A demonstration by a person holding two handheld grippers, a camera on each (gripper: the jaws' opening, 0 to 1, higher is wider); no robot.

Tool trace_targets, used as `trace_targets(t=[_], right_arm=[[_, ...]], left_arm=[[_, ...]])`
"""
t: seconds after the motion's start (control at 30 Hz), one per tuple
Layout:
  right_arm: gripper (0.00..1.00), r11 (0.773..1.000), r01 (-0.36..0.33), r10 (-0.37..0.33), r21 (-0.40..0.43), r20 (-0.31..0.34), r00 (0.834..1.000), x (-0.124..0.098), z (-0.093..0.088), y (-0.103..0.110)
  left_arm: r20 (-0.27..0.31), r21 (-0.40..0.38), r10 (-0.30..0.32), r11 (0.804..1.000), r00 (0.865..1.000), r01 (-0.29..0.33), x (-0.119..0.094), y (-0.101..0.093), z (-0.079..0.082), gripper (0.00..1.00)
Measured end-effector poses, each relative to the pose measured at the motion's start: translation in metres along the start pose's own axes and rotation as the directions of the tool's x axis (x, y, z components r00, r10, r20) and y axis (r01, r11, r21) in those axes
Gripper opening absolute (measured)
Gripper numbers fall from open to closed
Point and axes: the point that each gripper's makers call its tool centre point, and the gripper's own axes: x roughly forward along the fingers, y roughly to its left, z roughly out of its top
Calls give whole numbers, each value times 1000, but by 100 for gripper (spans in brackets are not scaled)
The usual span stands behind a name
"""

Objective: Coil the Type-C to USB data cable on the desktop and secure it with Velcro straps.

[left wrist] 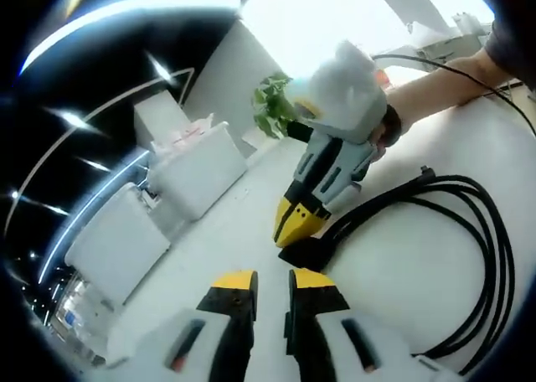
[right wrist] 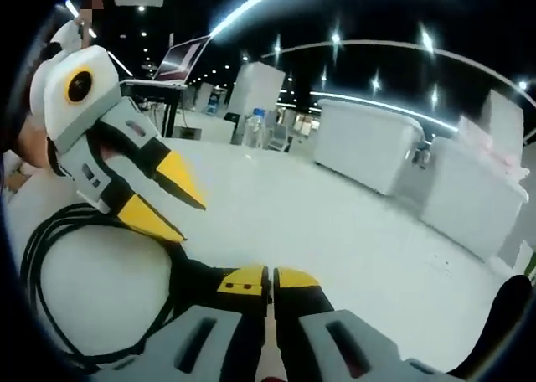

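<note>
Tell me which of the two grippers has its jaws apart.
The left gripper: its yellow tips stand spread beside the coiled black cable. The right gripper has its tips pressed together.

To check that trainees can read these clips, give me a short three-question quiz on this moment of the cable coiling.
1. True or false: the black cable lies in loops on the white desktop.
2. Whose jaws stand apart? A. left claw B. right claw
3. Fill in: both claws' tips are coloured ___.
Key: 1 true; 2 A; 3 yellow.
</note>
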Motion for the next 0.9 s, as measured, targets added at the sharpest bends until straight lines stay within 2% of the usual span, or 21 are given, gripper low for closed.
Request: trace_targets(t=[0.13, 0.17, 0.2, 0.23, 0.27, 0.33, 0.37, 0.4, 0.43, 0.47, 0.5, 0.57, 0.63, 0.67, 0.73, 0.77, 0.87, 0.9], right_arm=[[3, 999, 17, -17, -33, 1, 1000, -3, 1, -4], [3, 999, 7, -6, -42, 26, 1000, -6, 6, -4], [2, 999, -22, 18, 45, 86, 996, -9, 16, 0], [1, 992, -57, 45, 110, 104, 994, -11, 20, 5], [1, 987, -98, 84, 130, 110, 990, -12, 23, 11], [1, 980, -171, 168, 97, 43, 985, -10, 15, 25], [1, 973, -223, 223, 60, 9, 975, -9, 10, 34], [1, 974, -225, 226, 24, -16, 974, -6, 7, 36], [1, 976, -212, 212, 45, 11, 977, -5, 11, 35], [1, 965, -261, 262, 26, -19, 965, -4, 11, 40], [1, 957, -289, 287, -32, -44, 957, -4, 11, 42], [1, 939, -320, 312, -129, -75, 947, -3, 13, 44], [1, 916, -365, 354, -170, -90, 931, -5, 14, 50], [1, 904, -384, 371, -187, -102, 923, -5, 14, 52], [1, 895, -406, 390, -183, -118, 913, -8, 12, 54], [1, 889, -425, 407, -173, -127, 904, -9, 9, 55], [1, 892, -415, 403, -181, -102, 910, -9, 9, 55], [1, 901, -402, 394, -165, -81, 916, -8, 10, 54]], left_arm=[[0, 1, 1, 1000, 1000, -1, 0, 0, 0, 16], [0, 3, 2, 1000, 1000, -2, 0, 1, 0, 16], [-1, 7, 5, 1000, 1000, -5, 0, 1, -1, 16], [-2, 11, 8, 1000, 1000, -8, 0, 2, -1, 16], [-1, 12, 10, 1000, 1000, -10, 0, 3, 0, 16], [2, 5, 15, 1000, 1000, -15, 0, 4, 0, 16], [5, -6, 16, 1000, 1000, -16, -1, 5, 0, 16], [7, -16, 16, 1000, 1000, -16, -1, 6, 1, 16], [11, -26, 16, 1000, 1000, -16, -1, 7, 1, 16], [21, -47, 17, 999, 1000, -16, -2, 9, 3, 16], [29, -59, 22, 998, 999, -20, -3, 11, 4, 16], [60, -90, 45, 995, 997, -39, -6, 19, 9, 16], [96, -134, 74, 989, 993, -61, -10, 28, 14, 16], [117, -165, 93, 984, 989, -73, -12, 33, 17, 16], [172, -237, 126, 968, 977, -83, -18, 44, 24, 16], [211, -303, 152, 949, 965, -83, -22, 51, 30, 17], [271, -414, 195, 908, 943, -69, -30, 63, 37, 19], [273, -419, 197, 905, 942, -68, -31, 64, 38, 19]])
